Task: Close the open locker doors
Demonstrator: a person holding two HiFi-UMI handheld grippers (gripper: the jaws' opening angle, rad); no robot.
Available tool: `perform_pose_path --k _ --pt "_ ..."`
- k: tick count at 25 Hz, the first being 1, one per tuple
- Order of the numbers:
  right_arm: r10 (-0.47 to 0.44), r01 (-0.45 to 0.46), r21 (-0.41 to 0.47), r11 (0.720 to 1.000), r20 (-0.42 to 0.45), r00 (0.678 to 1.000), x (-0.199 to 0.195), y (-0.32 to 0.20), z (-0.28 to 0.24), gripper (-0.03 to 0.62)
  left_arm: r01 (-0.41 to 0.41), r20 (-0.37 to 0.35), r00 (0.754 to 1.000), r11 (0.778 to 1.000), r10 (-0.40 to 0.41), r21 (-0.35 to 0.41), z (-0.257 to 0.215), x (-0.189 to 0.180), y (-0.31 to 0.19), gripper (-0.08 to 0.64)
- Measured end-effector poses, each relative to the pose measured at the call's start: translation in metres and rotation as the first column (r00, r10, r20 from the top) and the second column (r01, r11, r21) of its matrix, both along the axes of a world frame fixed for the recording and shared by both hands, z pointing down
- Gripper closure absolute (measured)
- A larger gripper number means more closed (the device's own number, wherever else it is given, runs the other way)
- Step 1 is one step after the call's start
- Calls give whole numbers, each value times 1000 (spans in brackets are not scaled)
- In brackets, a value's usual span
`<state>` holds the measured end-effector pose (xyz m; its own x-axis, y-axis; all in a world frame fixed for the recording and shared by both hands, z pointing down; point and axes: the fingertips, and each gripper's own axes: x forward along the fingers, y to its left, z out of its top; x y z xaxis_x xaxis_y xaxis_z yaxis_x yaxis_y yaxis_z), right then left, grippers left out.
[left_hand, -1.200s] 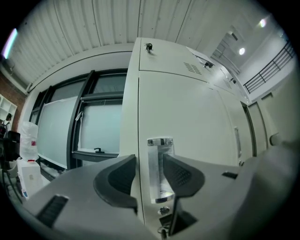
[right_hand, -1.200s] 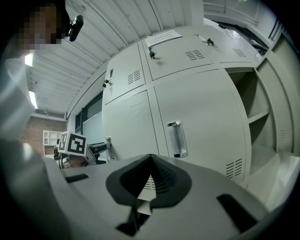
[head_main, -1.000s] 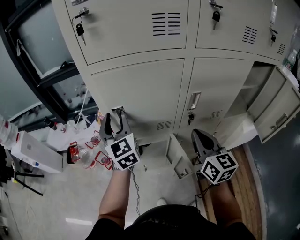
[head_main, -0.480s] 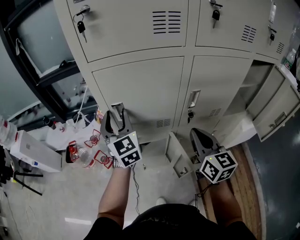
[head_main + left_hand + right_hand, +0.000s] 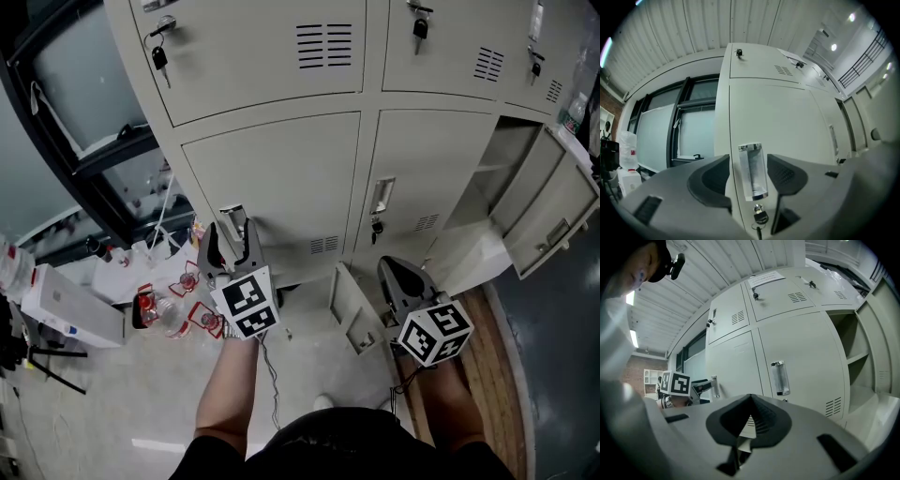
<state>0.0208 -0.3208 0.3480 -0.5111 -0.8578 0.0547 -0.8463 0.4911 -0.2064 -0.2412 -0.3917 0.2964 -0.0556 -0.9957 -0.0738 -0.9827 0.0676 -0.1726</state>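
Note:
My left gripper (image 5: 232, 236) is at the chrome handle (image 5: 752, 171) of the lower-left locker door (image 5: 281, 178), which stands closed. Its jaws are opening, one on each side of the handle with a small gap either way. My right gripper (image 5: 399, 274) is shut and holds nothing, low in front of the middle column. Just to its left, a small bottom door (image 5: 349, 309) hangs open toward me. At the far right a tall door (image 5: 558, 220) is swung wide, baring a shelved compartment (image 5: 497, 178). That open compartment (image 5: 862, 348) also shows in the right gripper view.
Keys (image 5: 160, 59) hang from the upper doors' locks. On the floor at left lie plastic bottles (image 5: 173, 314) and a white box (image 5: 70, 305) below a black window frame (image 5: 94, 178). A wooden strip (image 5: 487, 347) runs along the floor at right.
The left gripper's jaws have spread a little wider around the handle. The right gripper and the open doors stay where they were.

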Motion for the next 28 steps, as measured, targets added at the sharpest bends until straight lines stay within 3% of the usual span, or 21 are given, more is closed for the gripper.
perform_pose_path --k 12,20,23,28 --pt "0 0 20 1000 -8 1000 4 15 -6 592 -112 -21 993 994 113 18 -20 34 31 328" --pt "45 -44 34 998 -16 999 20 31 -10 592 -244 -26 969 970 244 14 -25 77 46 336" --pt "72 -71 39 997 -21 997 31 40 -12 592 -304 -28 952 953 304 -12 -20 98 51 374" --pt "125 -123 47 991 -37 991 52 53 -14 592 -400 -50 916 916 399 -28 -16 133 61 522"
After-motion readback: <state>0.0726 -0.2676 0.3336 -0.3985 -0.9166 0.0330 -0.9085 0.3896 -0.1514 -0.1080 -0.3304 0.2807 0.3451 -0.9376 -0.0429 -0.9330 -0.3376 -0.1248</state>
